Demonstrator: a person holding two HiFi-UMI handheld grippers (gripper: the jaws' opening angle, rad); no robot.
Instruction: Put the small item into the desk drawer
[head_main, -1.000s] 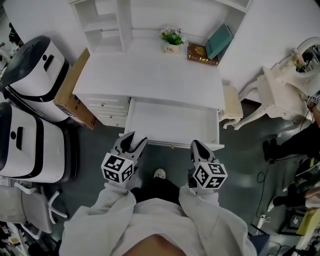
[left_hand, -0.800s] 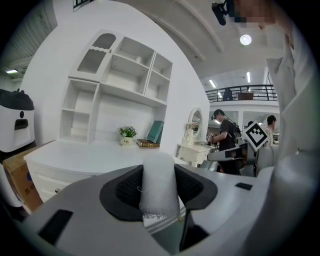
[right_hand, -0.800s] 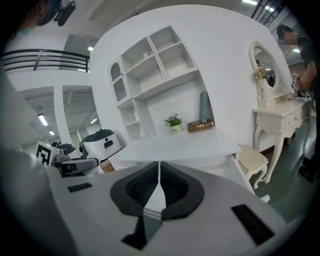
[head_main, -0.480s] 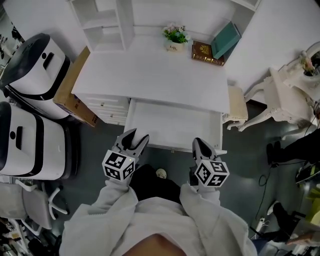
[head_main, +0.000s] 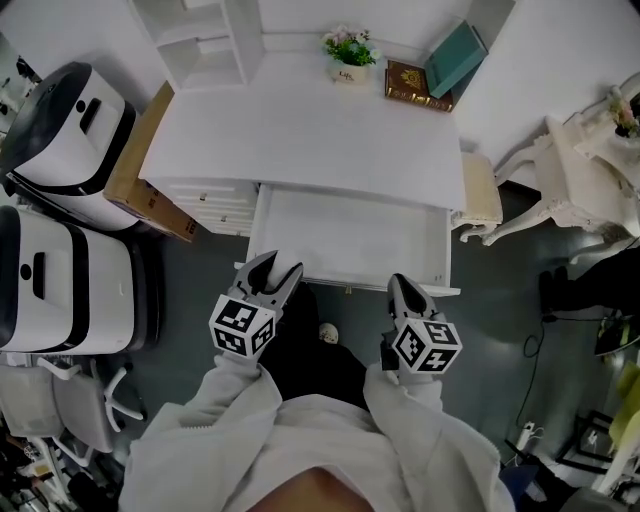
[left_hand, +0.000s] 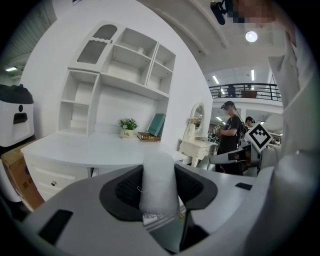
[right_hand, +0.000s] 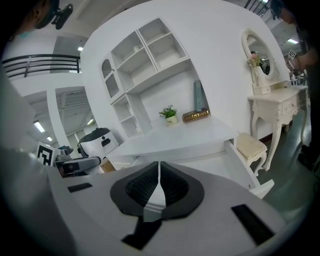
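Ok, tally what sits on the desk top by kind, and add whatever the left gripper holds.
potted plant: 1
books: 2, the brown book lying flat and the teal book leaning
small white item clamped in the left gripper: 1
Total: 4

Head view: bright, even overhead light, no hard shadows. White desk (head_main: 300, 130) top nearly blown out, surface detail gone; open drawer (head_main: 350, 240) same, only faint shade along its inner walls. Floor (head_main: 500, 310) dark by contrast, murky. Sharp enough, slight bowing at edges. Colours kinda washed, tbh. Both gripper views: heavy fisheye, black vignette in corners, shelf unit (left_hand: 120, 65) lines curve. Ceiling lamp (left_hand: 251, 36) flares in left gripper view; light strips (right_hand: 39, 126) glow far left in right one. Nearest foreground soft, background crisper.
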